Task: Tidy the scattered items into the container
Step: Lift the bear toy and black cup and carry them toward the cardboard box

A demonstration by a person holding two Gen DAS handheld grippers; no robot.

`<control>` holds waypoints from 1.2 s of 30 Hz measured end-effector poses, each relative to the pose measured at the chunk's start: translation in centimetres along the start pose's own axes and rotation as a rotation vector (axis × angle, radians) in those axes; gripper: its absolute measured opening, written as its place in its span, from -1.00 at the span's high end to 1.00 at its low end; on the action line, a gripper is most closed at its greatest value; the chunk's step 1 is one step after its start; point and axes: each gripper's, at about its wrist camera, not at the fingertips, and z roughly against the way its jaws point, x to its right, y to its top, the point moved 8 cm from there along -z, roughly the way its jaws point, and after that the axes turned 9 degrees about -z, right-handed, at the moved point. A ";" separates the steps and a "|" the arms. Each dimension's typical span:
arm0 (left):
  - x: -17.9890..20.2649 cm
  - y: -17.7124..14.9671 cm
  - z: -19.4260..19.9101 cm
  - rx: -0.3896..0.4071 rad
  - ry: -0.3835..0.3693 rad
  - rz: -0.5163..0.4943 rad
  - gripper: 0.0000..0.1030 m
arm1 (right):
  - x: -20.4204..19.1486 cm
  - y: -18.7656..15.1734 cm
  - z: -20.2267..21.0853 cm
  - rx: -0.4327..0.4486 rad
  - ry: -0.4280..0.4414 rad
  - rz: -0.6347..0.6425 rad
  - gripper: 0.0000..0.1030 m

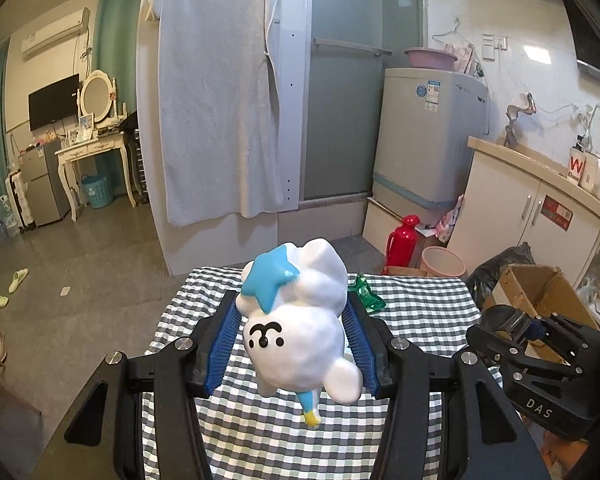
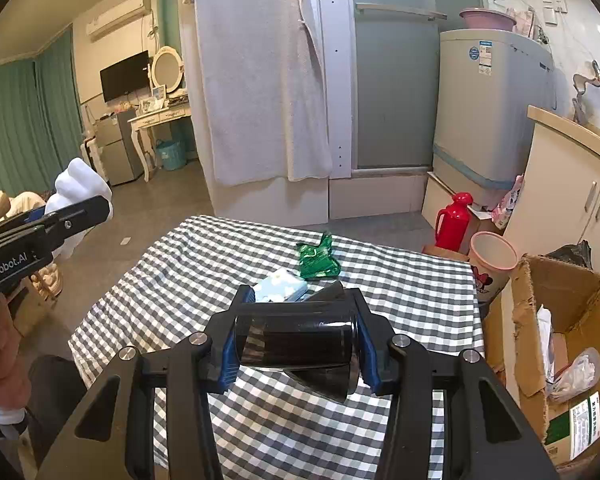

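My left gripper point(image 1: 290, 320) is shut on a white cloud-shaped toy point(image 1: 300, 328) with a blue star, held above the checked table point(image 1: 260, 432). The toy also shows at the left of the right wrist view point(image 2: 80, 184). My right gripper point(image 2: 296, 320) is shut on a dark glossy cylinder point(image 2: 296, 344), held sideways above the table point(image 2: 172, 280). A green snack packet point(image 2: 318, 256) and a light blue tissue pack point(image 2: 280, 286) lie on the cloth beyond it. The open cardboard box point(image 2: 572, 320) stands on the floor to the right, with bags inside.
A pink bin point(image 2: 492, 256) and a red thermos point(image 2: 454, 222) stand by the table's far right corner. A washing machine point(image 2: 496, 112) and a cabinet point(image 2: 572, 192) are behind them. A white towel point(image 2: 260, 72) hangs ahead.
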 end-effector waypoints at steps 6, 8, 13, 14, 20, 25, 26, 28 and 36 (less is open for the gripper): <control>1.7 0.4 -0.1 0.008 -0.013 -0.013 -0.03 | 1.3 0.7 1.4 0.029 -0.006 -0.013 0.10; 2.6 0.8 -0.1 0.014 -0.019 -0.020 -0.03 | 1.8 1.0 1.9 0.039 -0.010 -0.018 0.10; 4.6 1.8 0.1 0.036 -0.039 -0.034 -0.03 | 3.5 1.8 3.3 0.064 -0.028 -0.034 0.10; 4.9 1.9 0.1 0.039 -0.043 -0.037 -0.03 | 3.9 1.9 3.6 0.069 -0.034 -0.037 0.10; 7.5 3.1 0.1 0.062 -0.076 -0.057 -0.03 | 6.4 2.9 5.5 0.105 -0.076 -0.056 0.10; 9.9 4.0 0.0 0.074 -0.107 -0.073 -0.03 | 8.4 3.4 7.0 0.130 -0.115 -0.071 0.10; 10.3 4.2 -0.1 0.075 -0.114 -0.076 -0.03 | 8.9 3.5 7.2 0.135 -0.124 -0.074 0.10; 11.5 4.7 -0.2 0.079 -0.128 -0.090 -0.03 | 9.9 3.7 7.8 0.142 -0.141 -0.081 0.10; 15.6 6.8 -0.1 0.110 -0.189 -0.110 -0.03 | 13.8 4.0 10.0 0.165 -0.214 -0.114 0.10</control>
